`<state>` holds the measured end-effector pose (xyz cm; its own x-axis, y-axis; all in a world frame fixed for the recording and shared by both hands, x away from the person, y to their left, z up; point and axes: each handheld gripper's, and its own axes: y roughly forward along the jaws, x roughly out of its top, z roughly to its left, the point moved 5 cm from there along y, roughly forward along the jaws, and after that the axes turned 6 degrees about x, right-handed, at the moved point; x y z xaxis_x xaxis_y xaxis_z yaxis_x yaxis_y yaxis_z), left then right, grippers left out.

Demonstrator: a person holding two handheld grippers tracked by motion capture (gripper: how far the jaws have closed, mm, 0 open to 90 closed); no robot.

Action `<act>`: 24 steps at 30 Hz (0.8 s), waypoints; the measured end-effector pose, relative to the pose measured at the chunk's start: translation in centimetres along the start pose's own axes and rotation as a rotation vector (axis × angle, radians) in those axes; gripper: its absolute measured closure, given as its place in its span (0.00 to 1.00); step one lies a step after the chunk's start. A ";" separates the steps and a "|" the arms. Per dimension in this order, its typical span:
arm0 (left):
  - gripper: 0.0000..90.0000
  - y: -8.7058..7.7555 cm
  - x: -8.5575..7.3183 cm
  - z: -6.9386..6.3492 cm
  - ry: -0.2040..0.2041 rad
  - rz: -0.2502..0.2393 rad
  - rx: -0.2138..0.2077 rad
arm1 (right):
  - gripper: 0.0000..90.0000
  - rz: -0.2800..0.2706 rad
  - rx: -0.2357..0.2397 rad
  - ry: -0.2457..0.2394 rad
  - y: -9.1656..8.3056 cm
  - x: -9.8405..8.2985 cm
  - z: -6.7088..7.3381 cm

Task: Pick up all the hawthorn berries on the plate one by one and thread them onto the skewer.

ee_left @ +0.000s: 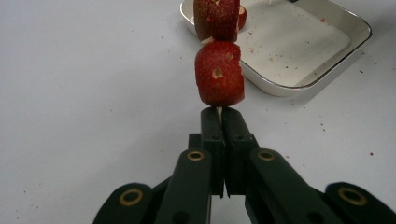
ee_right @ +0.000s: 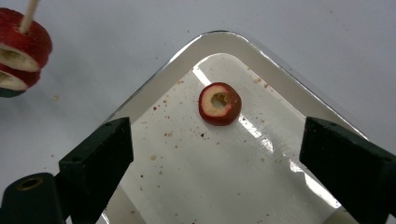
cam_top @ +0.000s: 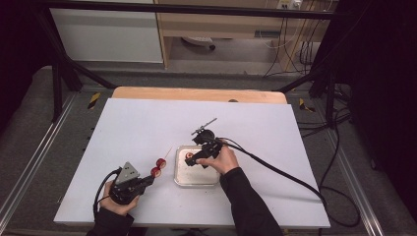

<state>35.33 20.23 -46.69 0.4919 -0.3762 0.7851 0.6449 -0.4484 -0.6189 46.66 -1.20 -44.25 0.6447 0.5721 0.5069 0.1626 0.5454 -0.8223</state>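
Observation:
My left gripper (cam_top: 149, 180) (ee_left: 219, 114) is shut on the blunt end of a thin wooden skewer (cam_top: 167, 153) (ee_right: 31, 13) that points up and right over the white table. Two red fruit slices (cam_top: 158, 167) (ee_left: 218, 72) (ee_right: 21, 46) are threaded on it, close to the jaws. A single red slice with a pale cored centre (cam_top: 189, 156) (ee_right: 220, 103) lies in the far left corner of a shallow metal tray (cam_top: 197, 180) (ee_left: 327, 70) (ee_right: 154, 95). My right gripper (cam_top: 193, 161) (ee_right: 219, 154) hovers over the tray just short of that slice, open, with nothing between its jaws.
The white board (cam_top: 147, 123) covers a wooden table; its far and right parts are bare. A black cable (cam_top: 275, 169) trails from the right gripper off the right edge. Red crumbs dot the tray floor.

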 end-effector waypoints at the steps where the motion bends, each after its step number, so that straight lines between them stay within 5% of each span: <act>1: 0.99 0.0 0.0 0.0 -0.001 0.003 -0.002 | 0.15 0.011 -0.004 -0.004 0.2 0.2 0.0; 14: 0.99 0.1 0.0 -0.1 0.007 0.006 -0.001 | 0.44 0.084 -0.007 -0.014 2.3 2.1 -0.7; 24: 0.99 0.2 0.0 -0.2 0.006 0.008 -0.001 | 0.56 0.124 0.010 0.037 2.8 2.2 -1.3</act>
<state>35.33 20.01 -46.85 0.4930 -0.3848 0.7803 0.6403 -0.4467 -0.6249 49.50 0.73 -45.78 0.6864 0.6127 0.3917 0.0729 0.4779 -0.8754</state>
